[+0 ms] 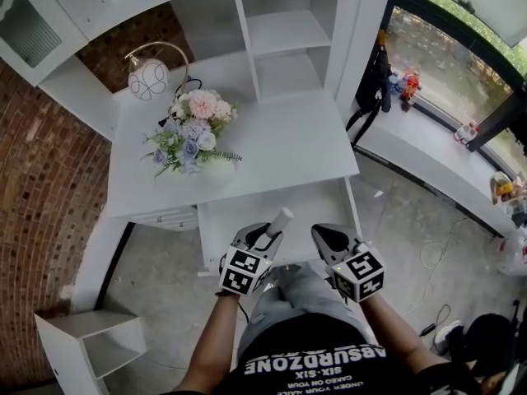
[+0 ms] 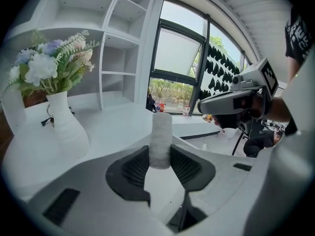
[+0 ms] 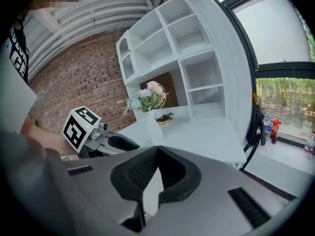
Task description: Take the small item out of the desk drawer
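Observation:
The white desk's drawer (image 1: 239, 220) stands pulled open below the desktop (image 1: 280, 142). My left gripper (image 1: 265, 237) is shut on a small white cylinder (image 1: 279, 222), held upright over the drawer's front. In the left gripper view the cylinder (image 2: 160, 137) stands clamped between the two black pads (image 2: 133, 167) and sticks up past them. My right gripper (image 1: 318, 232) hovers just to the right over the drawer, its jaws together with nothing between them (image 3: 156, 154). Each gripper shows in the other's view: the right gripper (image 2: 240, 98) and the left gripper (image 3: 101, 140).
A white vase of flowers (image 1: 191, 134) and a globe lamp (image 1: 149, 79) stand on the desk's left. A white shelf unit (image 1: 284, 35) rises at the back. A low white shelf (image 1: 82, 344) sits on the floor left. A window sill (image 1: 412, 138) with toys runs along the right.

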{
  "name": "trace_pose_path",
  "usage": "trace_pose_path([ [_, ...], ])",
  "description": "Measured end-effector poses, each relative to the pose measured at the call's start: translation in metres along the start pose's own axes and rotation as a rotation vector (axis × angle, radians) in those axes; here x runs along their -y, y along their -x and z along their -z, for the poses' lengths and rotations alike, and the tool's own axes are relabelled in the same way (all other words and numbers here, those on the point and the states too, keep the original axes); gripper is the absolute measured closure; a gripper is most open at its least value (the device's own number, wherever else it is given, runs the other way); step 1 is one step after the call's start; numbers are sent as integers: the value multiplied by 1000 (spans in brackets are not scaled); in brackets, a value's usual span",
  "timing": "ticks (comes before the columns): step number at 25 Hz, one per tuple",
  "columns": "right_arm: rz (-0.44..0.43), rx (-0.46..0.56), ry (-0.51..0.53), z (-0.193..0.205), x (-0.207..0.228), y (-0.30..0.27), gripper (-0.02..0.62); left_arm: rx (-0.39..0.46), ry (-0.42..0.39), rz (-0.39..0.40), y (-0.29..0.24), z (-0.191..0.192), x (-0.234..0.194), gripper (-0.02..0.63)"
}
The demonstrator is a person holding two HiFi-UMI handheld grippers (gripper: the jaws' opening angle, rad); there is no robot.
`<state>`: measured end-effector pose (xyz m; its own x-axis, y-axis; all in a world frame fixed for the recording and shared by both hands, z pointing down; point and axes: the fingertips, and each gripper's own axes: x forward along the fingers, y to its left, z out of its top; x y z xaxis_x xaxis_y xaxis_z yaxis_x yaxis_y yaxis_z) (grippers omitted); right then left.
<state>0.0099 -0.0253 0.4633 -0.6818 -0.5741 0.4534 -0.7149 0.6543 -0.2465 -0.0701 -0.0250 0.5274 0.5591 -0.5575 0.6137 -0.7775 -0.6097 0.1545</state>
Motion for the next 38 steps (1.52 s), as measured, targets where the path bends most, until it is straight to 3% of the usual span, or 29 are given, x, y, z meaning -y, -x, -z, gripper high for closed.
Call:
trace_pose_path([
  [19,-30,5,79,2,-33,10,597,83,127,-92,40,-10,15,465],
  [38,-43,24,86,13,-44,38,597,173,152,-77,59,-26,52,465],
])
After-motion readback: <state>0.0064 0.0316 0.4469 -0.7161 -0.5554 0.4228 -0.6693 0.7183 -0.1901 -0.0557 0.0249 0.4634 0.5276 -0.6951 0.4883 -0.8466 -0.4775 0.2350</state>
